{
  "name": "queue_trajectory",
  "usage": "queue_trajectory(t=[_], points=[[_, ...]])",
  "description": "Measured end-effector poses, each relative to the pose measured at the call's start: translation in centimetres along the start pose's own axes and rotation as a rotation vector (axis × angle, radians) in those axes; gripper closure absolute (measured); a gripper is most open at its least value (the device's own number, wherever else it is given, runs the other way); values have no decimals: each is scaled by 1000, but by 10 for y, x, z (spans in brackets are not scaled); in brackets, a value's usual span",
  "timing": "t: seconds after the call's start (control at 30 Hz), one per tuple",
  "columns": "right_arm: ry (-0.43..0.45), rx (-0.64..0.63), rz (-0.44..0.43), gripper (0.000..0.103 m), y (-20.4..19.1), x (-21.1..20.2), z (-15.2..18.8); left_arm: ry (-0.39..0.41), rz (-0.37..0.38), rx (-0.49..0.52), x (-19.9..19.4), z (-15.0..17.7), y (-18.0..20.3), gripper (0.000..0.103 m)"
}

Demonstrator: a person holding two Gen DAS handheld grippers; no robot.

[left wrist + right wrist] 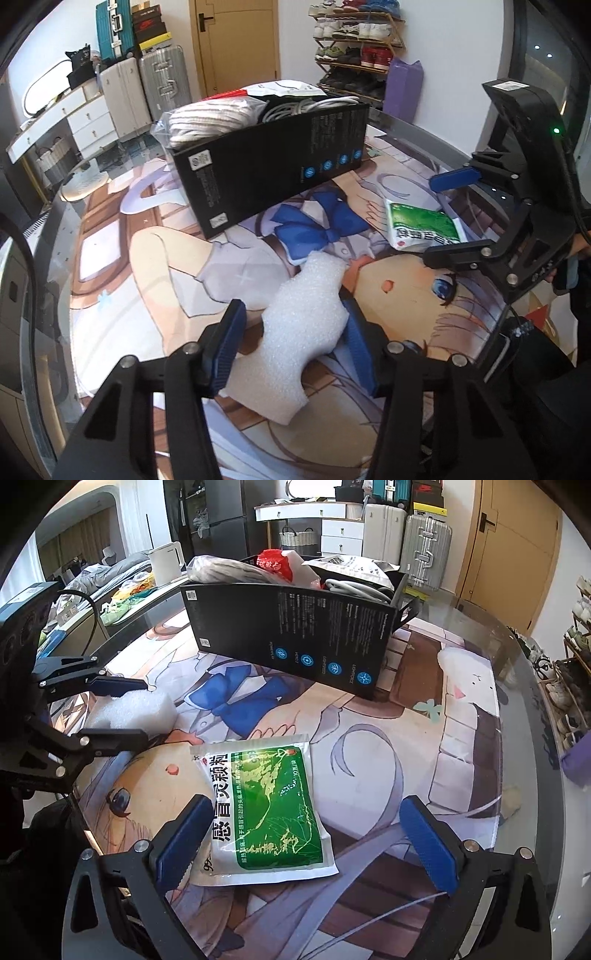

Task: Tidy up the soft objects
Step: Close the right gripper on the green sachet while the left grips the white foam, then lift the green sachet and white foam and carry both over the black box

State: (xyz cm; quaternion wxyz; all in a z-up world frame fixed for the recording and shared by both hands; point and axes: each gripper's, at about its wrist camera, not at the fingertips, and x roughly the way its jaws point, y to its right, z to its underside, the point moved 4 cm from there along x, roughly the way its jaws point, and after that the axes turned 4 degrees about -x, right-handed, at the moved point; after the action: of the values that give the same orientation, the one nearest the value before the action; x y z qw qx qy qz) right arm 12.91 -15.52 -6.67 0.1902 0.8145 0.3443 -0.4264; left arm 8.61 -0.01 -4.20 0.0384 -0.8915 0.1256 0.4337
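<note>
A: Between the blue pads at the bottom centre of the left wrist view sits the white foam piece (308, 325). The left hand-held gripper (295, 343) has its pads drawn in against the foam's flanks, so I judge it pinched, though the foam still rests on the printed surface (147, 266).

B: Which way does the foam run?

A: Its long axis runs from the lower middle of the frame up toward the centre, roughly along the fingers, and points at the black box (269, 166) in the upper middle, already heaped with soft things.

B: And the other hand?

A: The right hand-held gripper (306, 845) hangs spread wide over the green sachet (269, 808). One pad (184, 842) overlaps the sachet's lower left corner; the other (428, 845) stands clear to the right, so nothing is pinched.

B: Who is nearer the box?

A: Neither by much. In the right wrist view the box fills the upper middle, beyond the sachet, whose long axis runs up the frame, tilted slightly left.
</note>
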Motion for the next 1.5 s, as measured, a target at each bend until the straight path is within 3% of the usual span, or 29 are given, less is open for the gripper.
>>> queue_trajectory(t=[0.03,0.13,0.37,0.47,0.8,1.17,1.5], points=[[1,-1,-1,1,-1,0,0,2,-2,-2,-1,0,0,63],[8,-18,-17,11,-5,-2,-1,17,-21,-10,-3,-2,-3,64],[33,-67,-68,51,-19,-9,-4,33,-22,-26,-4,-5,-8,64],[35,-84,-81,56,-24,-11,-3,39,-25,-31,-6,-6,-9,64],[64,-95,-109,59,-30,-15,-7,78,-30,-61,-14,-11,-15,64],[138,-72,-72,59,-23,-33,-17,134,-43,-109,-28,-21,-22,64],[221,-25,11,59,-14,-55,-35,219,-125,-122,-51,-42,-25,64]])
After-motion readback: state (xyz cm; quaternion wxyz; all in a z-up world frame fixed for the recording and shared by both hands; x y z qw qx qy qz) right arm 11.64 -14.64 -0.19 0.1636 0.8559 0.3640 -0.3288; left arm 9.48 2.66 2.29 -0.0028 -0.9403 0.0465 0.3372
